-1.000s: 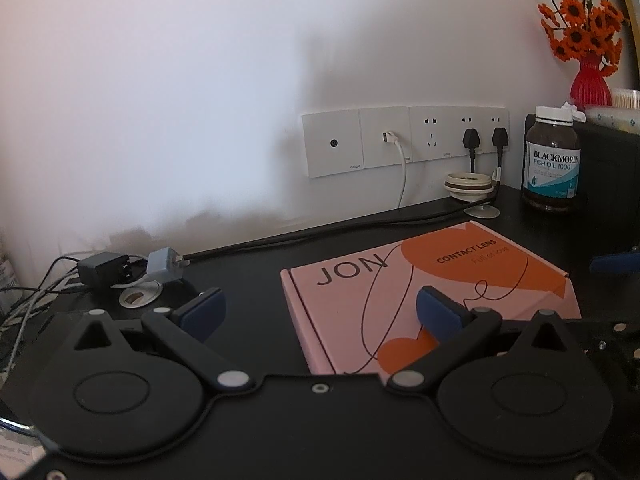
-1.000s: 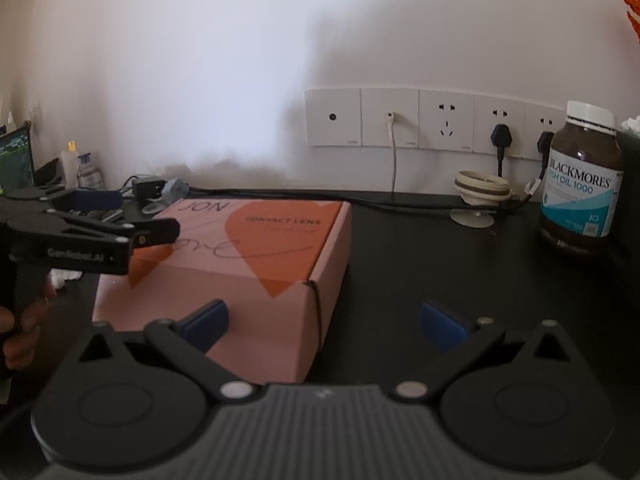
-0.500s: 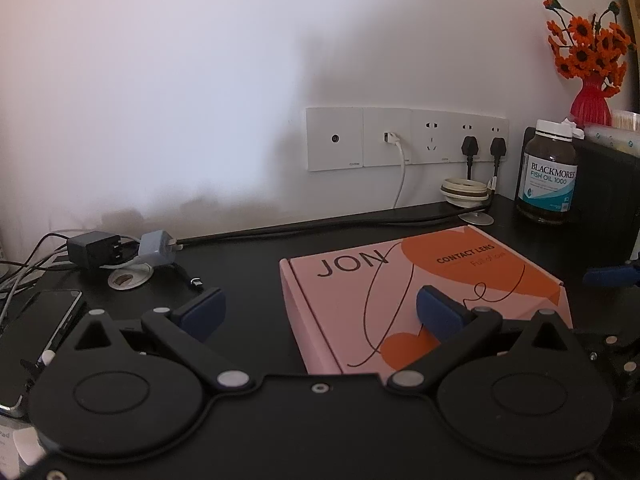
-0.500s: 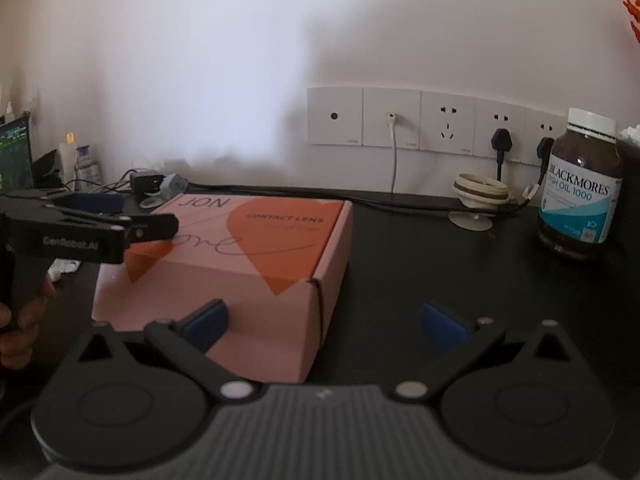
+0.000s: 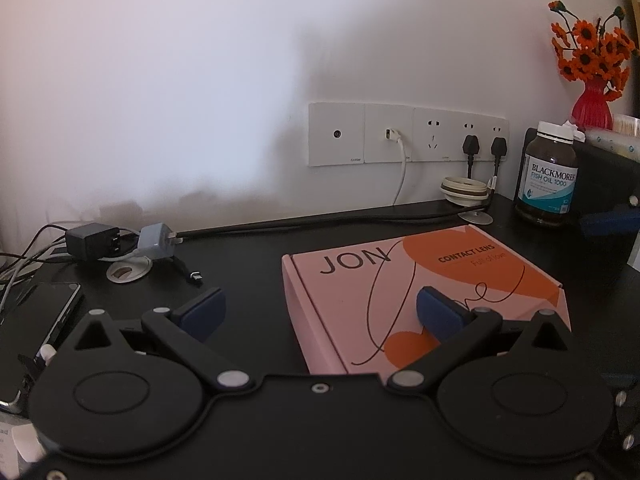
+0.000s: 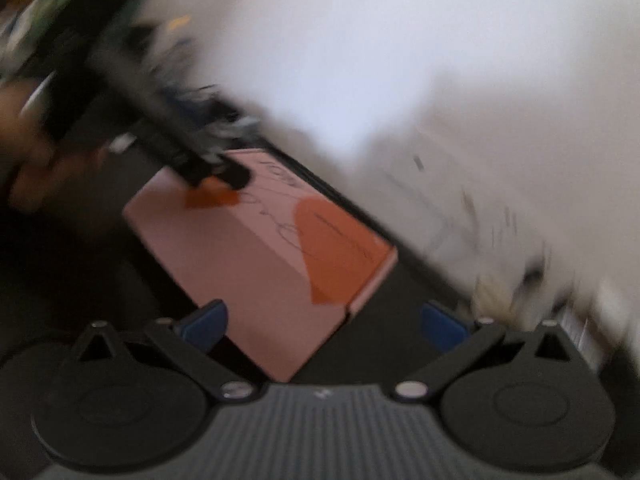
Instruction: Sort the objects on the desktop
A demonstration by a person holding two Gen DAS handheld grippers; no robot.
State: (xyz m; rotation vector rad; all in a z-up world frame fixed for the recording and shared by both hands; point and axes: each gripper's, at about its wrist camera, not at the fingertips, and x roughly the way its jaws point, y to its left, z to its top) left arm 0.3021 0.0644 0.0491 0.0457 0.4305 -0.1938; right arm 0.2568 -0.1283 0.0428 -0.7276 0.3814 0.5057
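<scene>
A flat pink and orange box (image 5: 420, 292) marked JON lies on the black desk (image 5: 248, 264). My left gripper (image 5: 320, 314) hovers open at its near left corner, its right fingertip over the lid, nothing held. The right wrist view is blurred and tilted; the same box (image 6: 272, 264) lies ahead of my open, empty right gripper (image 6: 324, 322). A brown fish oil bottle (image 5: 548, 178) stands at the back right. The left gripper's fingers (image 6: 224, 172) and a hand (image 6: 36, 160) show over the box's far end.
A phone (image 5: 36, 320), a black adapter (image 5: 90, 240), a grey plug (image 5: 156, 240) and loose cables lie at the left. A wall socket strip (image 5: 408, 134) carries plugs and cables. A tape roll (image 5: 464, 192) and a red vase of orange flowers (image 5: 592, 92) sit at the back right.
The right gripper has swung and rolled sharply, so its view is now tilted and blurred. The left gripper has drifted slightly left and back, bringing the phone into view.
</scene>
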